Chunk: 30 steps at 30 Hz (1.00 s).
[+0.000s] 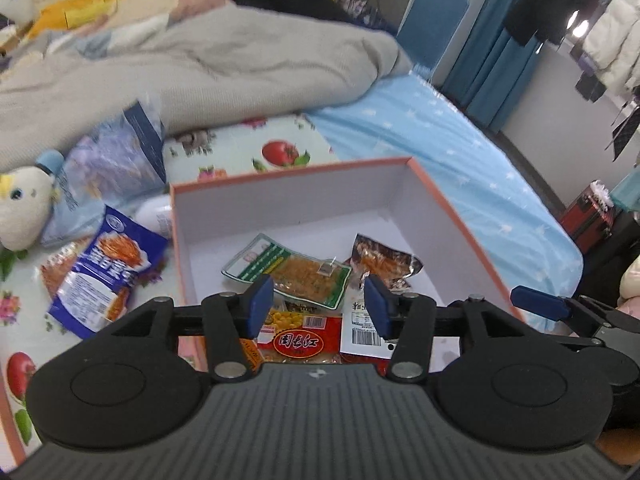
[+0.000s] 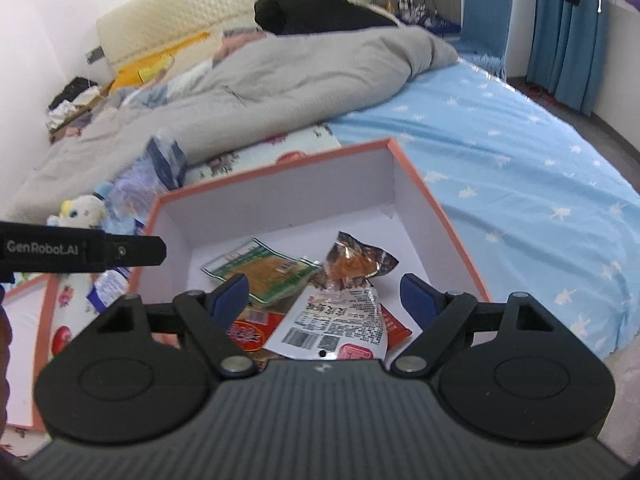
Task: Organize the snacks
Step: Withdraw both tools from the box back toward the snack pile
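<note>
Both grippers, left and right, hang open and empty over the box; "GenRobot.AI" marks one, and four snack packets lie inside.

You have the box on the bed, with several snack packets lying inside it. To its left, one more packet lies on the bed beside a plush toy. Behind them, the quilt is heaped.
</note>
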{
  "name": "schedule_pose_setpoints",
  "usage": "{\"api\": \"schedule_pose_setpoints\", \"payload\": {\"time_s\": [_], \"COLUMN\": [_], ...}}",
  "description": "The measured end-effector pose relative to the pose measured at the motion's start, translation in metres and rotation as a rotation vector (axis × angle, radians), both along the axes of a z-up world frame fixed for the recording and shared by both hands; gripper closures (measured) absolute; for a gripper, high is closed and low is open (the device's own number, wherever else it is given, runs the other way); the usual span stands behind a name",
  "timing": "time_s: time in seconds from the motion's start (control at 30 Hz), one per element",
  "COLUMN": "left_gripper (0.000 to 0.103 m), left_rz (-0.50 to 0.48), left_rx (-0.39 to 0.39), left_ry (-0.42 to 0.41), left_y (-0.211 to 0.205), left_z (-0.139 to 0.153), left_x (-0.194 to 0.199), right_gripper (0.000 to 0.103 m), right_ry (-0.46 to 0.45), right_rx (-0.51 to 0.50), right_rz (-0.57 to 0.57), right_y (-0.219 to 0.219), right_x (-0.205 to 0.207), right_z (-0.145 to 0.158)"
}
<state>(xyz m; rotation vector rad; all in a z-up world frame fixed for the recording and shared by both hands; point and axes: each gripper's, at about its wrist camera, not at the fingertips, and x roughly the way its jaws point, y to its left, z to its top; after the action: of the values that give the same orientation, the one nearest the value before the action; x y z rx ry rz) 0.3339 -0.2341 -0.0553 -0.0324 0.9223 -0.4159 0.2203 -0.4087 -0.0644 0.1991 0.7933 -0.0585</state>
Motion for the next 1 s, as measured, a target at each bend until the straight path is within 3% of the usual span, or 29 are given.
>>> {"api": "schedule_pose_setpoints", "payload": {"time_s": [0.27, 0.6, 1.0], "left_gripper": [0.045, 0.044, 0.044], "left_rz": [0.017, 0.056, 0.120], "left_rx": [-0.027, -0.040, -0.012], "left_ry": [-0.084, -0.153, -0.178], "left_y": [0.039, 0.104, 0.167], "left_z": [0.036, 0.060, 0.052], "left_x": [-0.050, -0.109, -0.161], "right_gripper": [0.018, 0.016, 0.016], "right_ry": [-0.048, -0.052, -0.045], "right_rx": [-0.003, -0.003, 0.005], "right_rz": [-0.001, -0.013, 0.054], "right_y": [0.027, 0.073, 0.115], "right_x": [-0.042, -0.068, -0.094], "right_z": [0.028, 0.033, 0.021]}}
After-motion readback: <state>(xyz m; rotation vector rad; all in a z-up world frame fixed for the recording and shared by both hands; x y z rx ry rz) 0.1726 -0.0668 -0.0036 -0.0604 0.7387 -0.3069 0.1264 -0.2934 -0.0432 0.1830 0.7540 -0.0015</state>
